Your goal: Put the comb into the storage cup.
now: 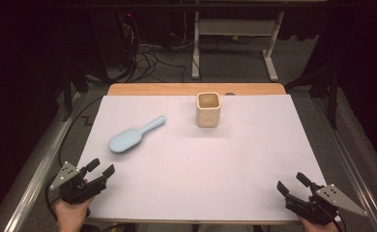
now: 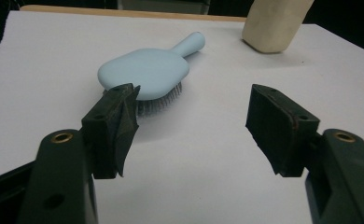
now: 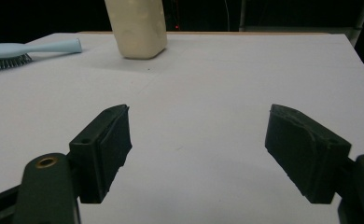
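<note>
Left hand-held gripper (image 1: 101, 168): it hovered at the near left corner of the counter (image 1: 254, 159), held in the person's left hand (image 1: 71, 212); its two black jaws stood wide apart and held nothing.
Right hand-held gripper (image 1: 291, 183): it hovered at the near right corner of the counter, with the jaws also wide apart and nothing between them.
Hairbrush (image 1: 132, 136): a light blue brush that lay on the left half of the counter, between the near edge and the far edge, with the bristles down and the smooth back up. Its handle pointed toward the far edge and toward the cup. In the left gripper view the brush (image 2: 145, 72) lay just beyond the tip of one jaw, not touching it as far as I could tell.
Cup (image 1: 209, 109): a cream square cup that stood upright near the middle of the far edge, apart from the brush handle.
Counter surface: white, with a wooden strip (image 1: 177, 89) along the far edge.
</note>
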The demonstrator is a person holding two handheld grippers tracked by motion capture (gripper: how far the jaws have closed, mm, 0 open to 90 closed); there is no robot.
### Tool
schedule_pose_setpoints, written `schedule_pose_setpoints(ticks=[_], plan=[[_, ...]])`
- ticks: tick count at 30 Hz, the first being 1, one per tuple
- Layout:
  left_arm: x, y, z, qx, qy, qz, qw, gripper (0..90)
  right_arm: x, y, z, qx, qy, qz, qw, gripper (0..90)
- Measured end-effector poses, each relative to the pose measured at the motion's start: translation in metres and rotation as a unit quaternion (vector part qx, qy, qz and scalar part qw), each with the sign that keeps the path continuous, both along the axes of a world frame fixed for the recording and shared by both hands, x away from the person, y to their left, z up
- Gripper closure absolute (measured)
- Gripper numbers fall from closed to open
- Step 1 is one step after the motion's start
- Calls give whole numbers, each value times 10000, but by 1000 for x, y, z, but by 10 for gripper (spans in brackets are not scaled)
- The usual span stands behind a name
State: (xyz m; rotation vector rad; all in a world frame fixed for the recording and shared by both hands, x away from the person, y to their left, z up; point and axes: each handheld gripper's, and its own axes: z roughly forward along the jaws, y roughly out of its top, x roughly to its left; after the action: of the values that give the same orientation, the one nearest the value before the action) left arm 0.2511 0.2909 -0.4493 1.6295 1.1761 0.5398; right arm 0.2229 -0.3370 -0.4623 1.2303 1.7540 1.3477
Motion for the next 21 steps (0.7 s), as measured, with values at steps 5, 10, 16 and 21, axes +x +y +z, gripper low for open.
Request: schedule_pose_setpoints(ticks=[5,10,16,21], plan=[[3,-4,1,42,-26,-74,10000,342,-1,-1,0,40,2,-36,10000,231],[2,-5,3,33,-126,-52,9999,335,-1,0,0,38,3,-21,10000,231],[3,-5,4,-6,-173,-42,9998,329,0,0,0,32,5,-19,10000,231],[5,-7,4,-56,-131,0,9999,330,0,-2,-1,97,19,-77,9999,231]])
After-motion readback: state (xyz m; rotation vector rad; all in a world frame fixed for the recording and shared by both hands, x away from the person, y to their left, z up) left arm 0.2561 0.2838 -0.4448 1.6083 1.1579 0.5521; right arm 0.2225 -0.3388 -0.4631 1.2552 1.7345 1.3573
